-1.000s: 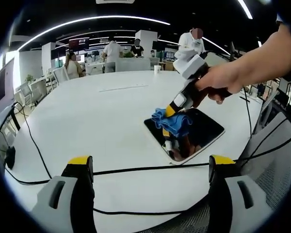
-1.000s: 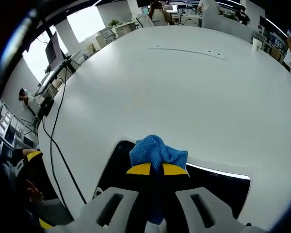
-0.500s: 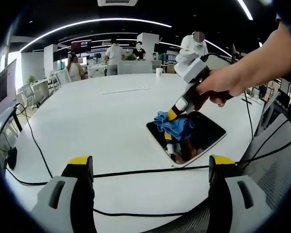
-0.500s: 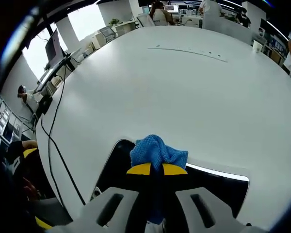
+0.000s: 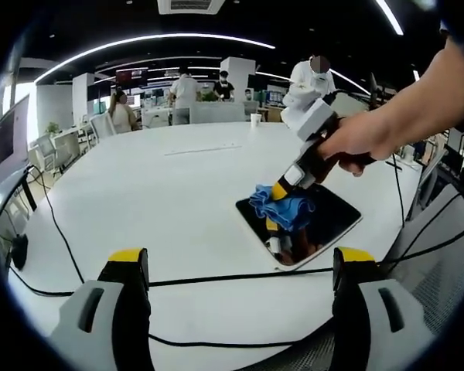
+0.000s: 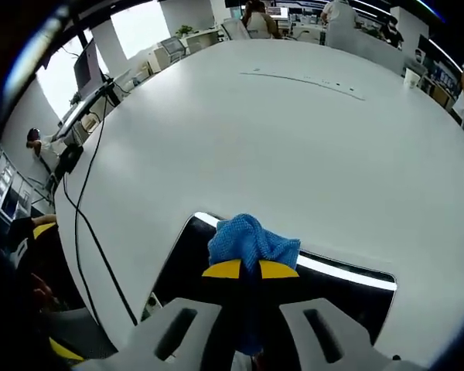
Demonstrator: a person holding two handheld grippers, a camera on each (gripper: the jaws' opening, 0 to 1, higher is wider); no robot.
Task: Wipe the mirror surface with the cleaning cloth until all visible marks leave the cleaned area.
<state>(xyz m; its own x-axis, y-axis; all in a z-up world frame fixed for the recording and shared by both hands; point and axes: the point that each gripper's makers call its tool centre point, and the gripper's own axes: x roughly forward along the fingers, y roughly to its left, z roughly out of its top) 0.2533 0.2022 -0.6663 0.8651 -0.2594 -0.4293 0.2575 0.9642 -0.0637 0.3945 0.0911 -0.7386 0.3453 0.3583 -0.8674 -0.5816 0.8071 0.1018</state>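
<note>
Right gripper (image 6: 250,269) clenches blue cloth (image 6: 251,241) on mirror (image 5: 330,216); left gripper (image 5: 240,263) (jaws apart) hovers

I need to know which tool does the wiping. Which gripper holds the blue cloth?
The right gripper: its jaws are shut on the blue cloth over the mirror. The left gripper is open.

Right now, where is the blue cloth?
The cloth is pinched in the right gripper, pressed on the mirror near its far-left corner, right of centre in the left gripper view.

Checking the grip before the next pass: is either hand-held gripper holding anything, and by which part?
The right hand-held gripper pinches the bunched blue cleaning cloth by its near end. The left hand-held gripper is open and empty.
</note>
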